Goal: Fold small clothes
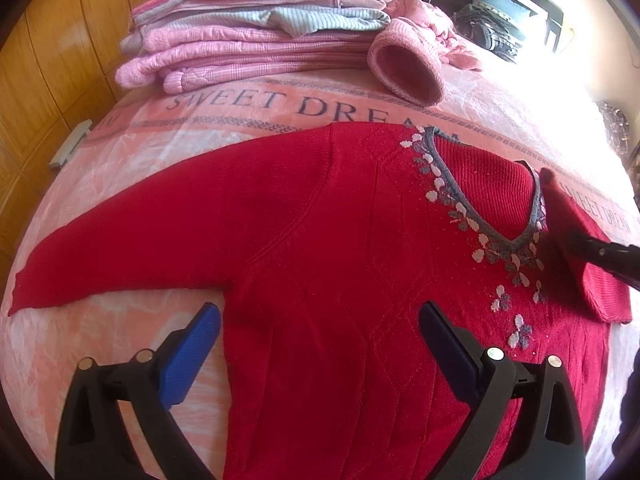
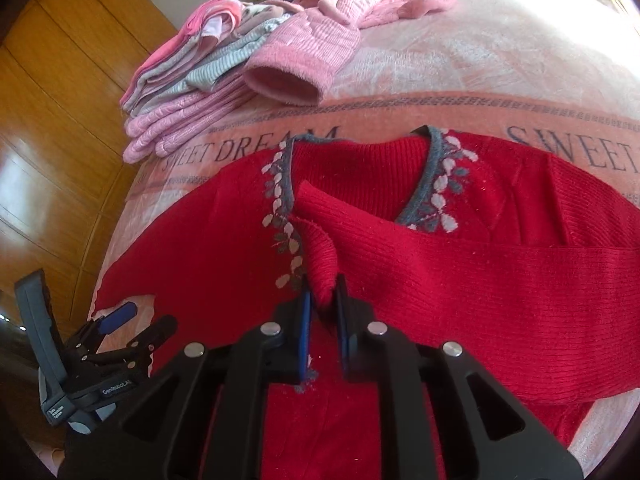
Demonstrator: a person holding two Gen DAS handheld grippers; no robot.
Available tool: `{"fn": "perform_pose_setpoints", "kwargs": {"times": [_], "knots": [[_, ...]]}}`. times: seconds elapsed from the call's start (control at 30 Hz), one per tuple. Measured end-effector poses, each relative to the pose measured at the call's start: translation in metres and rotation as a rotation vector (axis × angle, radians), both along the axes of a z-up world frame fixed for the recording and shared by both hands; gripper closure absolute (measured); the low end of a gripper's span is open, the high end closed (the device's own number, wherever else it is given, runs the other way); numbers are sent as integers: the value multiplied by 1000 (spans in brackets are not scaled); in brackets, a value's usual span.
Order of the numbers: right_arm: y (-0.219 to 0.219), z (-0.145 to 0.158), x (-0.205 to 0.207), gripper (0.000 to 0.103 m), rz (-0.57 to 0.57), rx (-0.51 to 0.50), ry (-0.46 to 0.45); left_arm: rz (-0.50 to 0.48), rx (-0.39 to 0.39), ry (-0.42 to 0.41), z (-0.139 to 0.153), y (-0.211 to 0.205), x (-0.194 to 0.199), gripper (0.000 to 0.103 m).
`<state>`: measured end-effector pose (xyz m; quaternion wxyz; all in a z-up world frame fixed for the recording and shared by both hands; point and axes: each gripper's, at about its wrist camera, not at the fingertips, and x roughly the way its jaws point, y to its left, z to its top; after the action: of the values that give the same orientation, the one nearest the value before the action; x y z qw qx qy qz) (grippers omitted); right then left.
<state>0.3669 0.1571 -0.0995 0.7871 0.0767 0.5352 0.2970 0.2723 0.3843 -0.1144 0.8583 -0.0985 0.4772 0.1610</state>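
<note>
1 red sweater is laid flat, front up, on a pink blanket printed w/ "SWEET DREAM". Grey V-neck trim w/ white and grey leaf pattern is seen at the collar. 2 sleeves counted: 1 is spread out to the side on the blanket in the left wrist view; the other sleeve is drawn across the chest, below the neckline.

Cuff of that folded sleeve is pinched btw the 2 blue pads of the right gripper, jaws nearly together on the fabric. Left gripper is held over the sweater's side near the armpit, jaws wide apart, nothing btw them; 1 finger is over the blanket, 1 over the sweater.

Behind the sweater, 1 stack of folded clothes is seen, pinks and greys; exact no. of items can't be told. Beside it, 1 loose pink garment is heaped, 1 fuzzy cuff opening toward the camera. Wood-panel doors are seen past the bed edge.
</note>
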Motion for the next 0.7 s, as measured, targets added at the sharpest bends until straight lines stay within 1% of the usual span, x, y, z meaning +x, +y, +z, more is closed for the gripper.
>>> {"fn": "perform_pose_setpoints", "kwargs": {"times": [0.07,0.17,0.33,0.53,0.6,0.7], "knots": [[1,-8,-1,78,21,37,57,-15,-12,-6,0,-6,3,4],[-15,-2,-2,75,19,106,70,-45,-43,-11,0,-19,9,4],[-74,20,2,75,-81,70,-8,-100,-106,-18,-6,-55,29,4],[-150,15,4,75,-198,81,-8,-130,-144,-10,-20,-103,64,4],[-170,11,2,75,-224,82,-6,-122,-144,11,-26,-115,73,4],[-194,7,-3,75,-242,73,-8,-113,-168,21,-35,-129,82,4]]}}
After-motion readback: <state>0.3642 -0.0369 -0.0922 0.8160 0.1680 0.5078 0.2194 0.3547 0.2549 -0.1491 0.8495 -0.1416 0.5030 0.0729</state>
